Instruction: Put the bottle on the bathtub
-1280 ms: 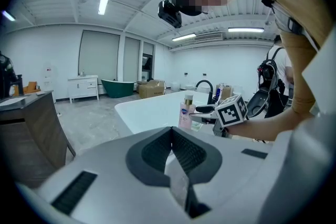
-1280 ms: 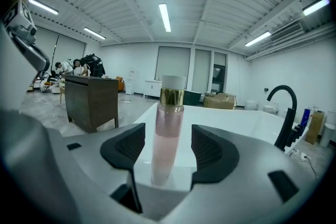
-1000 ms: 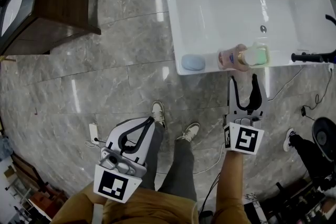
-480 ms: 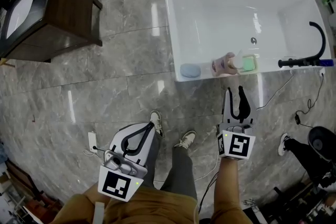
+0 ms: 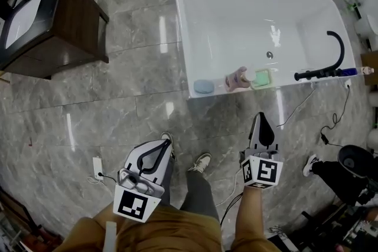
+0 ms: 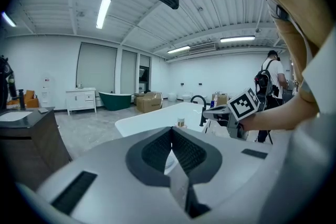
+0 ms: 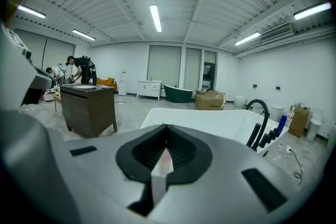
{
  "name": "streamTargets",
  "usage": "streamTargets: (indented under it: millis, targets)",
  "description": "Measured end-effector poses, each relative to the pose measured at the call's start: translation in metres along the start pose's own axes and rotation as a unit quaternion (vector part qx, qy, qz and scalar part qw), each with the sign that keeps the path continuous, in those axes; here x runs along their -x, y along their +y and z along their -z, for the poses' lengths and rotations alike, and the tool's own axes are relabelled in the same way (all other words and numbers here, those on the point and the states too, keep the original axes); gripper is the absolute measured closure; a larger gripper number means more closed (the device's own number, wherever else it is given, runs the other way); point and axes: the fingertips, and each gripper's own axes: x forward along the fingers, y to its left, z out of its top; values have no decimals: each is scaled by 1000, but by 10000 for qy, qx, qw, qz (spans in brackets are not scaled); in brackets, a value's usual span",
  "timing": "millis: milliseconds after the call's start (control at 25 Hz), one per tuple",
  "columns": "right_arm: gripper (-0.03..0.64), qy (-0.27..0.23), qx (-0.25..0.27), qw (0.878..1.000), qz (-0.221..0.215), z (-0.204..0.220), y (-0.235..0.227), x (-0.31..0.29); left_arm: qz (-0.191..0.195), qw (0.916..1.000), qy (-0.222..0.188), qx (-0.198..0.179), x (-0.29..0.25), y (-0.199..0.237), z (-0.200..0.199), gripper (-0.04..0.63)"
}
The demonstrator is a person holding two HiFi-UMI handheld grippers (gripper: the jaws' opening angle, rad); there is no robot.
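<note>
The pinkish bottle with a white cap lies on the near rim of the white bathtub, free of both grippers; the left gripper view shows the bottle small and far off. My right gripper hangs well short of the rim, pointing at it. Its jaws have just been closing and now meet with nothing between them. Lower left, beside my leg, my left gripper is shut and empty.
A blue soap and a green pad flank the bottle on the rim. A black faucet arches over the tub's right end. A dark wooden cabinet stands at far left. Cables trail on the marble floor.
Both grippers have risen and drawn back from the tub. The right jaws, open near the bottle a second ago, have shut empty. The bottle stays on the rim.
</note>
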Motion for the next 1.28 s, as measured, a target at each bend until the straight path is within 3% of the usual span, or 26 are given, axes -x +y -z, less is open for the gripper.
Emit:
streamTargets:
  millis: [480,880,1080,1280]
  targets:
    - [612,-3,-500,9987,-48,-48,1,46,26,9989,-340,-314,-3,-18,-50,588]
    - [612,-436,-121,9989,90,-120,-43,94,-204,9944,-831,-616,6,-33,-115,588]
    - [612,-664,50,9977,108,-151,-54,116,-429,9954,-808,-272,13,-35,-133,588]
    - [612,-867,326,9957,48,-176,-60,132,-526,9930,-1020,-271,16,-44,-159,588]
